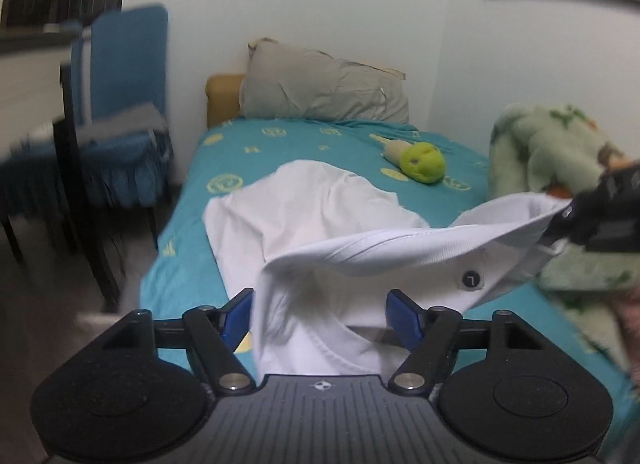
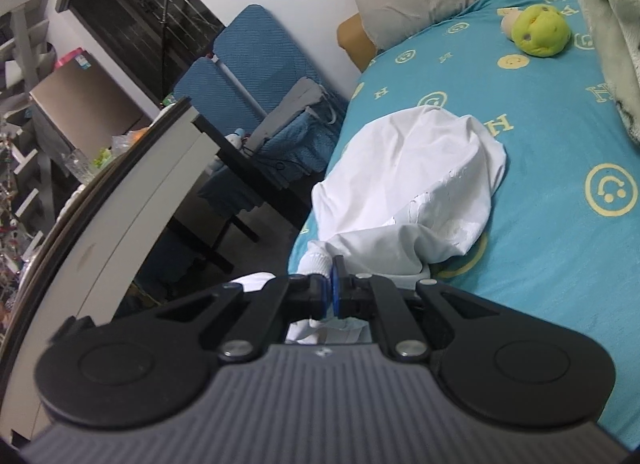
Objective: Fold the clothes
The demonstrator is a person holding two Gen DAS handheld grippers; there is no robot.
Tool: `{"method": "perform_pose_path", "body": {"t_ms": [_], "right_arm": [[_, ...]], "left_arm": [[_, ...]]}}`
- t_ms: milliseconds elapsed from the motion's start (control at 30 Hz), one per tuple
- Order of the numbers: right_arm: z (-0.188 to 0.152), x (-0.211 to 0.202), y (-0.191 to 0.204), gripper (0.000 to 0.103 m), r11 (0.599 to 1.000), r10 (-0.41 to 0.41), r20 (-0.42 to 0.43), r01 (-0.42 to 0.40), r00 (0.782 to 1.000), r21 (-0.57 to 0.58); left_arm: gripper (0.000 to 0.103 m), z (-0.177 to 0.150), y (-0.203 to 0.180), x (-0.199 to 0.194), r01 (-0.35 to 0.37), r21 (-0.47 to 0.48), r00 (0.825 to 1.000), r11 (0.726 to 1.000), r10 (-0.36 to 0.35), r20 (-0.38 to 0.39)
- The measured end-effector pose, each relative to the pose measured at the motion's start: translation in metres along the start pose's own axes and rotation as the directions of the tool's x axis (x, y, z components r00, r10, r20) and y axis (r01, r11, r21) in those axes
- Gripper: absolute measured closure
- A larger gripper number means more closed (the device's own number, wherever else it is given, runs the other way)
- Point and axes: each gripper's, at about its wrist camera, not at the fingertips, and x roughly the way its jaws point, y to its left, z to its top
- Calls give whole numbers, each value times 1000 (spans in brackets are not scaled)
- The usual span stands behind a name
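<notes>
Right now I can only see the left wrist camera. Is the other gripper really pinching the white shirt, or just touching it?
Observer: Pinching. In the right wrist view, the right gripper has its fingers shut on a bunched bit of the white shirt.
Operator: What's past the desk? I only see its edge.
Observer: A cardboard box stands beyond the desk, with shelves and clutter around it.
</notes>
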Motion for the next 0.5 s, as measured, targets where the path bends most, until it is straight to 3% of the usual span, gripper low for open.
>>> {"method": "perform_pose_path", "body": {"t_ms": [67,167,233,333,400,500], "right_arm": [[-2,-1,4,97,1000,-6,5,6,1000,-25],[-6,-2,9,97,997,-39,21,40,999,-70],[-9,-1,12,97,992,-75,33,78,997,-101],[-11,4,14,97,979,-146,55,153,988,-138],[-11,7,13,97,971,-180,70,188,981,-145],[-9,9,10,97,970,-197,88,207,976,-126]], "left_arm": [[30,-1,-6,5,-79,0,996,997,79,35],[29,3,-5,1,-212,-34,969,977,215,120],[29,8,0,-10,-237,-77,954,968,247,167],[27,14,0,-31,-213,-97,946,972,230,227],[27,18,-4,-48,-165,-86,959,983,180,219],[27,18,-6,-64,-89,-96,984,991,102,143]]}}
